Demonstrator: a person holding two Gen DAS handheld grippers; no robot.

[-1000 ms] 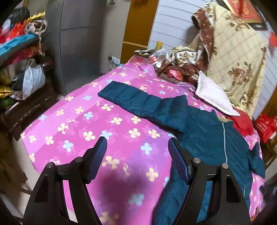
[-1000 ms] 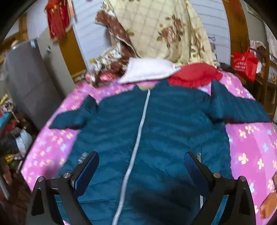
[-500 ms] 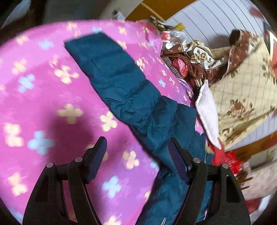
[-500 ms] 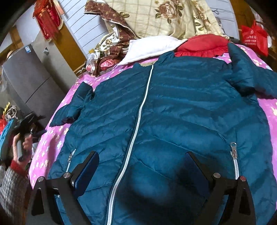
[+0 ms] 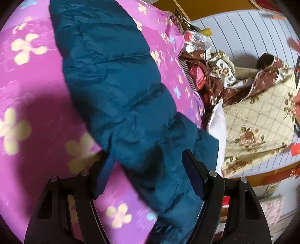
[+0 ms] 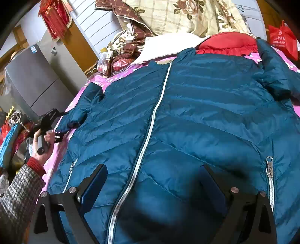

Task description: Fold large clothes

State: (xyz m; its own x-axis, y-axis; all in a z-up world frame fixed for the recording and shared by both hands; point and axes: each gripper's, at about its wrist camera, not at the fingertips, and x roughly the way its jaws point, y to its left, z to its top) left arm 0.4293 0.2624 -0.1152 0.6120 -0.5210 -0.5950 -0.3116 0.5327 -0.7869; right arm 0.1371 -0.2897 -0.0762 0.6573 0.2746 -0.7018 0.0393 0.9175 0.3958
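A teal puffer jacket lies front up on the pink flowered bedspread, zipper closed, sleeves spread. Its left sleeve fills the left wrist view. My left gripper is open, its jaws standing either side of that sleeve close to the bed; it also shows in the right wrist view at the sleeve's cuff end. My right gripper is open and hovers low over the jacket's lower front, straddling the white zipper.
A white pillow, a red cushion and a floral quilt are piled at the bed's head. A grey fridge and cluttered shelves stand left of the bed. A red bag hangs at the right.
My left gripper has moved in and down onto the left sleeve, which now lies between its open jaws. My right gripper has dropped lower over the jacket's front.
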